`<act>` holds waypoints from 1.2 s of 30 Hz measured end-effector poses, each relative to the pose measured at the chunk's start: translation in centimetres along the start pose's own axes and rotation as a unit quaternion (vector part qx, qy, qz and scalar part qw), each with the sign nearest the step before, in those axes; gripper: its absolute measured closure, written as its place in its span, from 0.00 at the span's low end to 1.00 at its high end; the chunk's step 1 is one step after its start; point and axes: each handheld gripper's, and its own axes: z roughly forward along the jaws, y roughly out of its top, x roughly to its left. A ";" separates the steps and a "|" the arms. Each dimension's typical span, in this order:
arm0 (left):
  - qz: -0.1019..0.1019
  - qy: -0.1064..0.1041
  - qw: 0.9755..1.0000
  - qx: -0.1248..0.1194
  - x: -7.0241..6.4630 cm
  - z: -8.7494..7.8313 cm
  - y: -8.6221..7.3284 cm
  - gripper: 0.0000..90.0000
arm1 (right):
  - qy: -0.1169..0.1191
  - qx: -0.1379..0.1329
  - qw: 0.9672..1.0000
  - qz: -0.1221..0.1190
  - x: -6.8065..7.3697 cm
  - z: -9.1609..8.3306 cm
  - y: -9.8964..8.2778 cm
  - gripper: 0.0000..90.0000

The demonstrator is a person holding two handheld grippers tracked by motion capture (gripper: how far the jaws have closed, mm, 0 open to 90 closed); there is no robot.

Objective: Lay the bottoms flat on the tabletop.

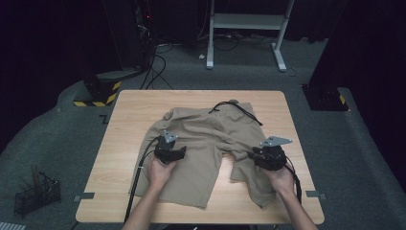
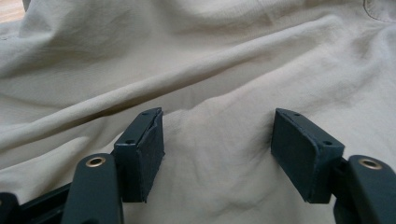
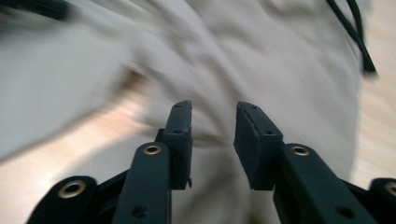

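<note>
Both tongs stand open over the khaki shorts (image 1: 206, 148) spread on the bench (image 1: 124, 124): left tongs (image 2: 217, 144) wide, fabric beneath; right tongs (image 3: 213, 140) narrower, gripping nothing. From above, a black drawstring (image 1: 239, 109) lies at the waistband.

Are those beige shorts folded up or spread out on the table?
Spread out, though rumpled: the shorts lie flat on the table, both legs apart, with creases across the cloth.
</note>
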 end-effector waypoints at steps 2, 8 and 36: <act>0.000 0.000 1.000 0.000 0.0 0.0 0.0 0.38 | 0.016 -0.008 1.000 -0.024 1.4 -0.6 0.1 0.70; 0.000 0.001 1.000 0.000 0.0 0.0 0.0 0.38 | 0.047 0.064 0.994 -0.075 4.5 2.4 -0.7 0.63; 0.002 0.003 1.000 0.001 0.0 0.0 0.0 0.37 | -0.055 0.020 0.997 0.056 -5.5 1.0 -2.5 0.78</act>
